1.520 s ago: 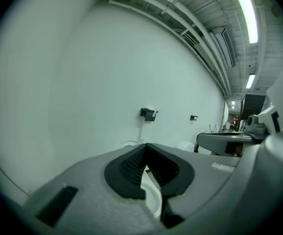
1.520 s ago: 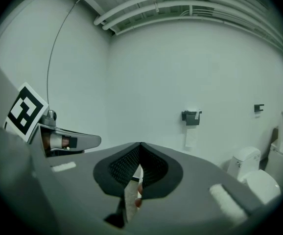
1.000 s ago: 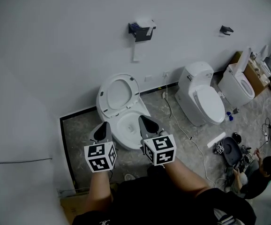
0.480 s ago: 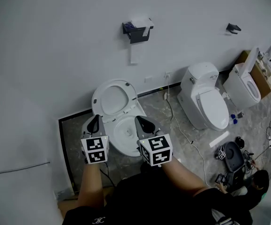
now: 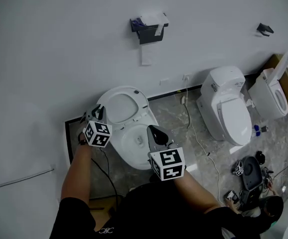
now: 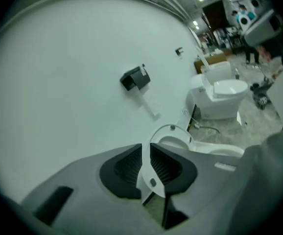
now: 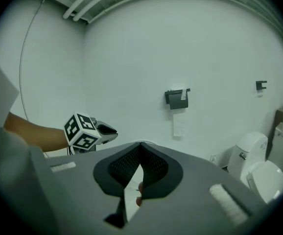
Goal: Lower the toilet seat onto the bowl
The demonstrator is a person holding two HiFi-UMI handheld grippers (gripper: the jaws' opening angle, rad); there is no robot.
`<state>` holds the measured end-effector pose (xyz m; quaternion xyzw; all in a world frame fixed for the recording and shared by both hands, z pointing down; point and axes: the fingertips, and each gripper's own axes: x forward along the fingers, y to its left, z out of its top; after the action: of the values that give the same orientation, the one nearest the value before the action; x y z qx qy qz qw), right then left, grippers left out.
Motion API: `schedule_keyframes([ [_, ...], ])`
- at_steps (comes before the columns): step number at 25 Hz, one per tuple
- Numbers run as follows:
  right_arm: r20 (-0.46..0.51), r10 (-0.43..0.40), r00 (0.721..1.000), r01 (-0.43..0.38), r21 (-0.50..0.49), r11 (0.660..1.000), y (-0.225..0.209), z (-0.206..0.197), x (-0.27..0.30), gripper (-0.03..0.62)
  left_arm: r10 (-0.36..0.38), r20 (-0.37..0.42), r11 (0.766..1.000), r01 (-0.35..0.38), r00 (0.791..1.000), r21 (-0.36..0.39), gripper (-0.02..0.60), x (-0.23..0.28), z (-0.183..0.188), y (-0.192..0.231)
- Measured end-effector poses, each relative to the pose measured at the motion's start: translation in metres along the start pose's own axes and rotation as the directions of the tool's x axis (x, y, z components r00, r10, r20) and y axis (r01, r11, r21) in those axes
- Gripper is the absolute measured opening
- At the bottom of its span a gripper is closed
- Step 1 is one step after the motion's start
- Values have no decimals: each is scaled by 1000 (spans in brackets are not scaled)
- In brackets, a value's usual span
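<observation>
The white toilet seat (image 5: 121, 106) stands raised against the wall above the open bowl (image 5: 134, 143). My left gripper (image 5: 98, 112) is at the seat's left edge. In the left gripper view its jaws (image 6: 146, 145) are opening by a narrow gap, and the rim of the toilet seat (image 6: 173, 137) shows white in that gap. I cannot tell whether the pads touch it. My right gripper (image 5: 152, 129) hovers over the bowl's right side, shut with nothing in it. In the right gripper view its tips (image 7: 140, 144) meet, and the left gripper (image 7: 108, 129) shows at the left.
A black paper holder (image 5: 148, 28) hangs on the wall above. A second toilet (image 5: 228, 111) and a third with its lid up (image 5: 271, 96) stand to the right. A cable (image 5: 196, 133) crosses the floor. Bags and gear (image 5: 248, 171) and a crouching person (image 5: 271, 208) are at the lower right.
My left gripper moved up and left from in front of the bowl to the raised seat's left edge. The right gripper stayed over the bowl. The seat has not moved.
</observation>
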<state>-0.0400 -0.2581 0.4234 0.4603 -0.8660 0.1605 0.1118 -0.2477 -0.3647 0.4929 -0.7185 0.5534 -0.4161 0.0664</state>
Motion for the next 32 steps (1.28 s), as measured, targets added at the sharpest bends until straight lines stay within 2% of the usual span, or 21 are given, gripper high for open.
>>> schedule_keyframes([
  [2, -11, 0, 1000, 1, 30, 1000, -12, -1, 5, 8, -20, -48, 994, 25, 999, 107, 70, 26, -9, -1],
  [4, -22, 3, 1000, -1, 74, 997, -25, -3, 7, 8, -44, -91, 985, 59, 995, 165, 80, 49, -16, -2],
  [8, -36, -13, 999, 17, 114, 993, -47, -7, 7, 8, -70, -163, 975, 102, 984, 197, 89, 85, -25, 4],
  [15, -89, -55, 994, 65, 113, 991, -74, -28, 6, 8, -77, -246, 965, 134, 966, 223, 89, 134, -39, 7],
  [23, -118, -79, 990, 96, 138, 986, -95, -34, 2, 8, -107, -343, 981, 155, 933, 116, 87, 162, -75, 0],
  [26, -126, -83, 989, 100, 141, 985, -97, -35, 3, 8, -92, -352, 990, 124, 931, 68, 72, 165, -85, 4],
  [30, -134, -87, 987, 105, 135, 985, -95, -38, 1, 8, -56, -342, 993, 87, 938, 77, 48, 166, -94, 11],
  [32, -137, -90, 986, 108, 130, 986, -93, -39, 0, 8, -66, -330, 994, 91, 942, 60, 44, 165, -93, 10],
])
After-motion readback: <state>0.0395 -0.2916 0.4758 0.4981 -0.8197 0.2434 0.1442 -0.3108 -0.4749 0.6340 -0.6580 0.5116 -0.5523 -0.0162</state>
